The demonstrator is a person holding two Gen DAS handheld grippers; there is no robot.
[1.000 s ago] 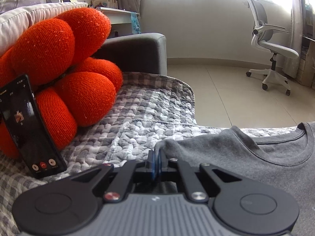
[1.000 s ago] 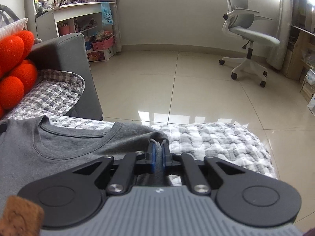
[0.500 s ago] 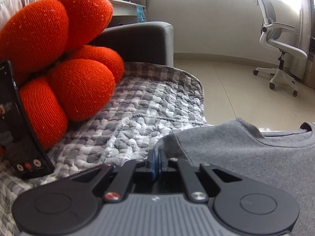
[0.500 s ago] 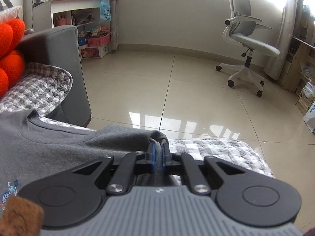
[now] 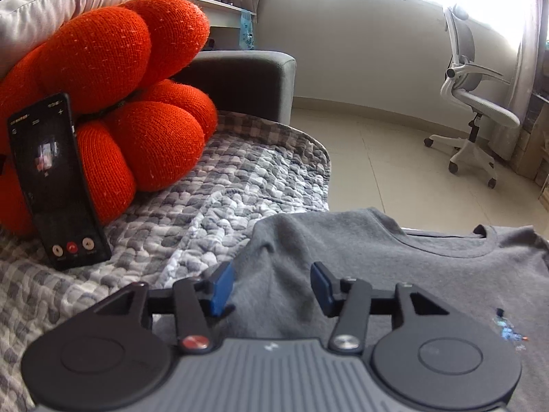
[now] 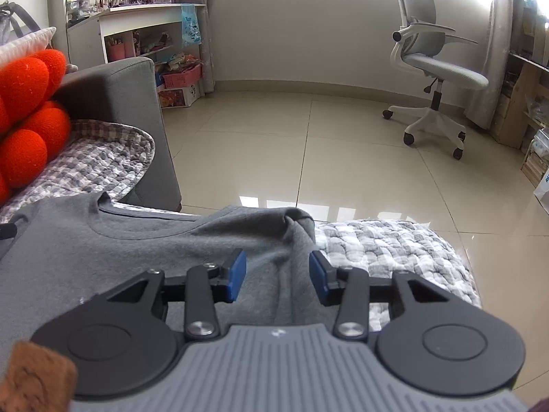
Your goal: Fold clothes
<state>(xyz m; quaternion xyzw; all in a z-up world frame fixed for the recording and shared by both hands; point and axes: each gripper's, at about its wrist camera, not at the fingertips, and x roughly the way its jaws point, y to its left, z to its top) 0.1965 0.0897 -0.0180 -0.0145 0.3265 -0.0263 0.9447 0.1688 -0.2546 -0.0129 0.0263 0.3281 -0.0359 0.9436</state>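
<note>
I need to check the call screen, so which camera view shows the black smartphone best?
The left wrist view. The black smartphone stands there fully visible, leaning on the knitted orange knot cushion, lit screen facing the camera. The right wrist view shows only part of that cushion; the phone is out of frame.

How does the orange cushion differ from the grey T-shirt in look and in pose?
The orange cushion is bright, coarse-knitted and puffed into round lobes; the grey T-shirt is dull, smooth and thin. The cushion stands up against the sofa back, with a phone leaning on it; the T-shirt lies spread out, collar toward the sofa's front edge. Both rest on the checked quilt.
</note>
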